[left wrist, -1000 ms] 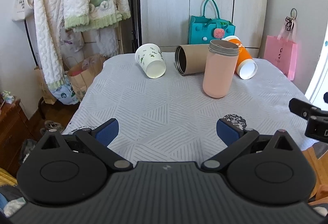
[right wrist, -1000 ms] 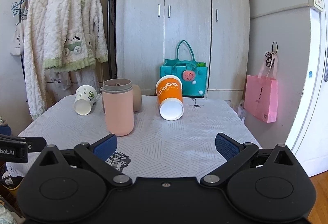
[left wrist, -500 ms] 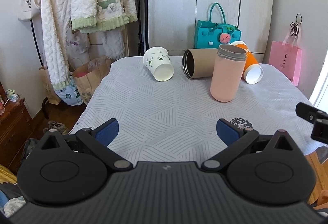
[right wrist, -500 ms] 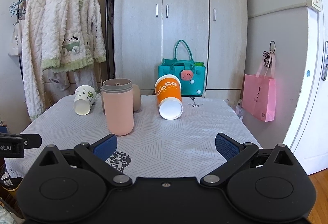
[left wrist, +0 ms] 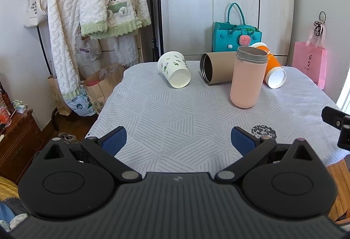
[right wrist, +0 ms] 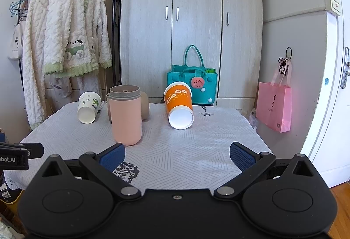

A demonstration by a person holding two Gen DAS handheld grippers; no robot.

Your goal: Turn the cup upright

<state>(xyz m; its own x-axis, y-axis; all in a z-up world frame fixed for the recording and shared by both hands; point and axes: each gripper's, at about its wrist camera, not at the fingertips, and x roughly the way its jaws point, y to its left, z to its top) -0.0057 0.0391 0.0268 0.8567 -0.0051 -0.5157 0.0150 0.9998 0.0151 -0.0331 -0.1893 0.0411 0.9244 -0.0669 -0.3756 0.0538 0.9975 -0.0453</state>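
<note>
A pink cup (left wrist: 247,79) (right wrist: 125,115) stands upright on the table. A white cup with green leaves (left wrist: 175,72) (right wrist: 88,106), a brown tube (left wrist: 216,68) (right wrist: 144,105) and an orange cup (left wrist: 271,68) (right wrist: 179,105) lie on their sides behind it, mouths toward me. My left gripper (left wrist: 178,140) is open and empty over the near table edge. My right gripper (right wrist: 177,154) is open and empty, also at the near edge, well short of the cups.
The table has a grey patterned cloth (left wrist: 175,112) with a dark round mark (left wrist: 263,132). A wardrobe (right wrist: 192,20), teal bag (right wrist: 192,83) and pink bag (right wrist: 274,105) stand behind. Robes hang on a rack (left wrist: 91,9) at the left.
Both grippers have drawn back and risen slightly, so the cups look a little farther off. The cups have not moved. Both grippers stay open.
</note>
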